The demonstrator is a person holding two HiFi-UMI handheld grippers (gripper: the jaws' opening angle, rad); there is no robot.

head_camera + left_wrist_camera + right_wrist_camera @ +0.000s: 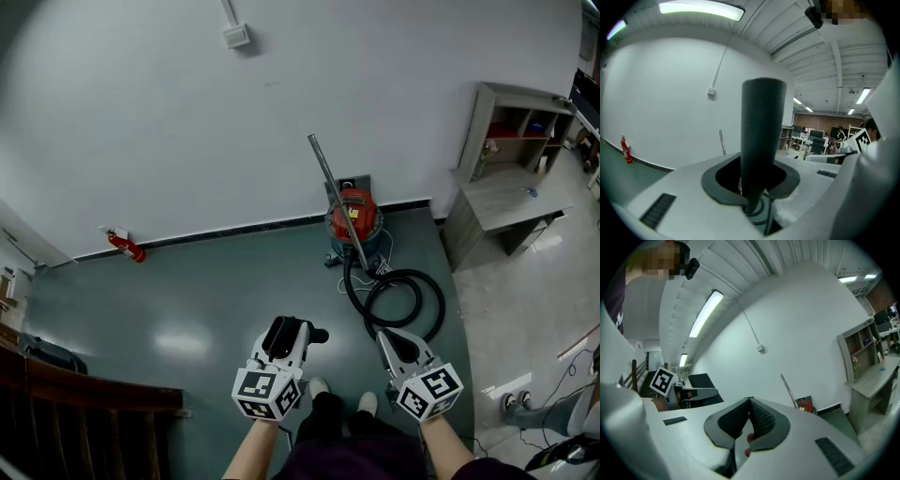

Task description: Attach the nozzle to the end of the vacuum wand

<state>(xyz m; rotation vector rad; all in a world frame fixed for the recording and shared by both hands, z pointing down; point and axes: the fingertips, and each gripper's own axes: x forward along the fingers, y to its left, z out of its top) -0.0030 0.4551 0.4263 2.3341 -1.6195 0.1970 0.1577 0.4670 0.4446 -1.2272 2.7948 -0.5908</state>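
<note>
In the head view a red canister vacuum (353,219) stands against the white wall. Its metal wand (336,197) leans up and to the left, and its black hose (405,298) lies coiled on the green floor in front. My left gripper (289,332) is shut on a black tube-shaped nozzle (283,337), which rises between the jaws in the left gripper view (761,136). My right gripper (397,345) is shut with nothing in it, its ribbed pads (761,418) pressed together. Both grippers hover near my feet, well short of the wand (788,389).
A red fire extinguisher (125,246) lies at the foot of the wall on the left. A wooden desk with shelves (511,159) stands at the right. Dark wooden furniture (75,403) fills the lower left, and cables (562,375) lie at the lower right.
</note>
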